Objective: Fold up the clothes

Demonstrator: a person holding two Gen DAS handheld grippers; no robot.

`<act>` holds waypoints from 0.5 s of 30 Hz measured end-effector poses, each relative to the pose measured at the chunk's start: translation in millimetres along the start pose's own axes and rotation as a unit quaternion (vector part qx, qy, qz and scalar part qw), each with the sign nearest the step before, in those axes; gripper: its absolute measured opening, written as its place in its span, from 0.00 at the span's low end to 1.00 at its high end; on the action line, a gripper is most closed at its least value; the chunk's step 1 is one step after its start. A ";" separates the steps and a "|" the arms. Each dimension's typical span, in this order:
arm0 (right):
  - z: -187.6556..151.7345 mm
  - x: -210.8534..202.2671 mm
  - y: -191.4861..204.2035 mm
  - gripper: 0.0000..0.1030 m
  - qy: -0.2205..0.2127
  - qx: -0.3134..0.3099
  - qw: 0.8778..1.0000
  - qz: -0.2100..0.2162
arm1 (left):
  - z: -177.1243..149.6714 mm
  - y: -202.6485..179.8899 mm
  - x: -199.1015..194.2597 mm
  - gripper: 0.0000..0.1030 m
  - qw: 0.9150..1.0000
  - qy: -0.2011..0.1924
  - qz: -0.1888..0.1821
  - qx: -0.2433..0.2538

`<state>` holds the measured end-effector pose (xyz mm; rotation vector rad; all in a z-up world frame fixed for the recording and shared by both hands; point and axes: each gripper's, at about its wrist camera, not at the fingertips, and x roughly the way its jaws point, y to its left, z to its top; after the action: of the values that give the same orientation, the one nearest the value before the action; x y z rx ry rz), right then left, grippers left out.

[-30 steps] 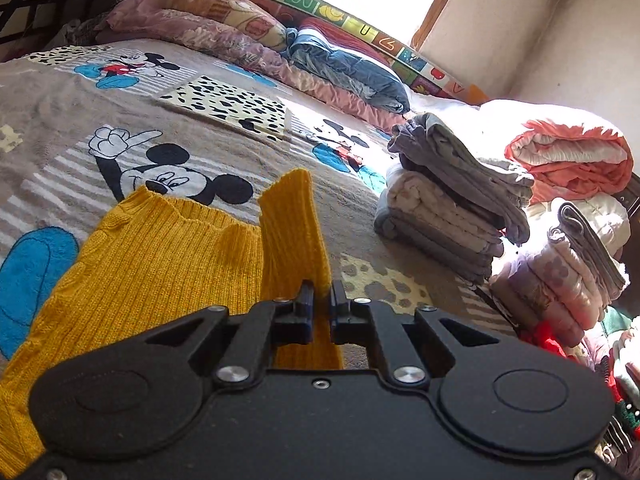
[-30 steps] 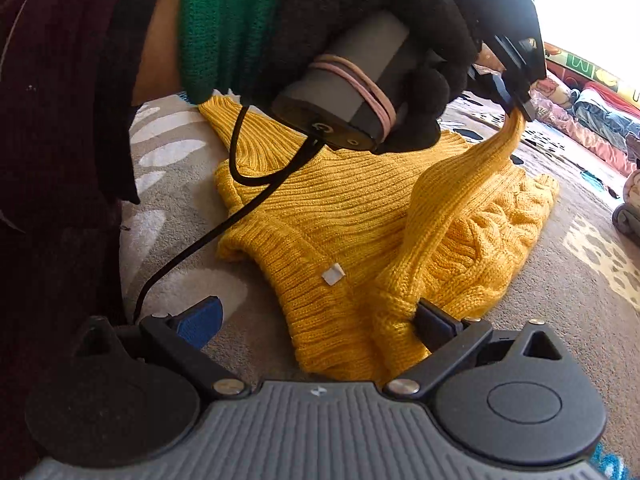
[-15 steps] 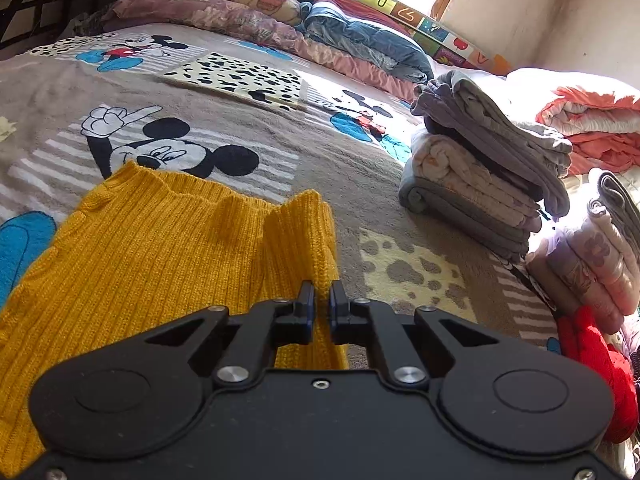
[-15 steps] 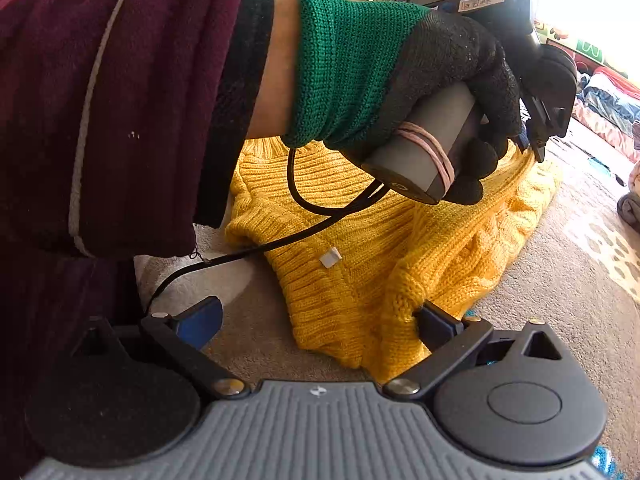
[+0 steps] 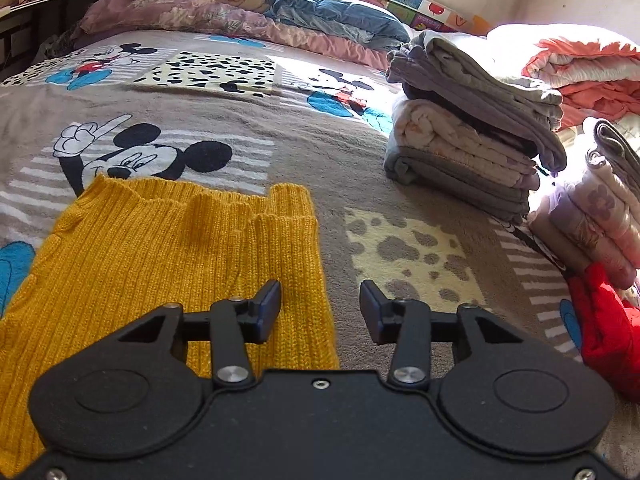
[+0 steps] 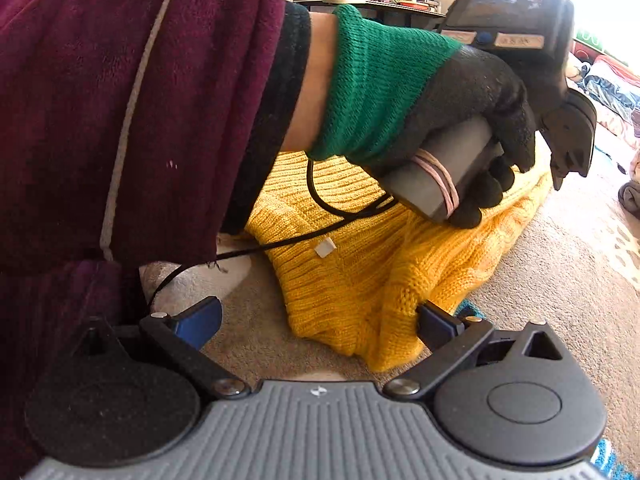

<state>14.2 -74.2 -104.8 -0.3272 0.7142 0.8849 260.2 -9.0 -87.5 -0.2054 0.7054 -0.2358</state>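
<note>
A yellow knitted sweater [image 5: 168, 256] lies flat on the Mickey Mouse bedspread [image 5: 248, 128], one sleeve folded over its right side. My left gripper [image 5: 320, 310] is open just above the sleeve's lower part, holding nothing. In the right wrist view the sweater [image 6: 384, 280] lies bunched near my right gripper [image 6: 320, 320], which is wide open with the right fingertip [image 6: 436, 320] touching the knit edge. The left gripper [image 6: 568, 148] also shows there, held by a gloved hand above the sweater.
Two stacks of folded clothes [image 5: 472, 136] [image 5: 600, 208] stand on the right side of the bed. A red garment [image 5: 608, 320] lies at the right edge. Pillows and a blue quilt [image 5: 320, 16] line the far end. The person's maroon sleeve [image 6: 132, 120] fills the left of the right wrist view.
My left gripper lowered the sleeve onto the sweater and opened, letting it go. The sleeve now lies flat. The right gripper stayed open beside the sweater's edge.
</note>
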 end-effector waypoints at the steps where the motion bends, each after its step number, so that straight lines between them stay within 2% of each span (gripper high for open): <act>1: -1.0 -3.7 -1.0 0.97 0.001 0.002 1.000 0.001 | 0.6 1.2 -2.5 0.41 1.000 -0.001 -0.001 0.011; 3: -4.0 -15.3 -3.6 0.97 0.001 0.002 1.000 -0.003 | 1.7 4.9 -9.8 0.41 0.999 -0.005 -0.001 0.039; 5: -3.9 -28.9 -7.8 0.97 -0.018 0.007 1.000 -0.012 | 2.7 8.6 -17.0 0.34 0.998 -0.009 -0.001 0.068; 7: -1.3 -38.6 -8.8 0.97 -0.050 0.006 0.998 -0.034 | 1.7 12.8 -20.9 0.33 0.995 -0.009 0.000 0.096; 10: -1.7 -41.4 -1.6 0.95 -0.103 -0.045 0.989 -0.094 | -5.2 16.0 -13.2 0.29 0.992 0.000 0.001 0.123; 13: 12.2 -26.0 2.4 0.94 -0.144 -0.110 0.978 -0.105 | -12.0 12.7 -1.8 0.25 0.989 0.006 0.004 0.150; 15: 19.7 -6.6 13.7 0.94 -0.144 -0.136 0.975 -0.105 | -13.9 8.7 4.5 0.24 0.987 0.007 0.000 0.163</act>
<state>9.0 -59.2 -85.6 -0.4964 0.2836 0.8068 255.6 -3.5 -102.9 0.1083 0.6709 -0.3488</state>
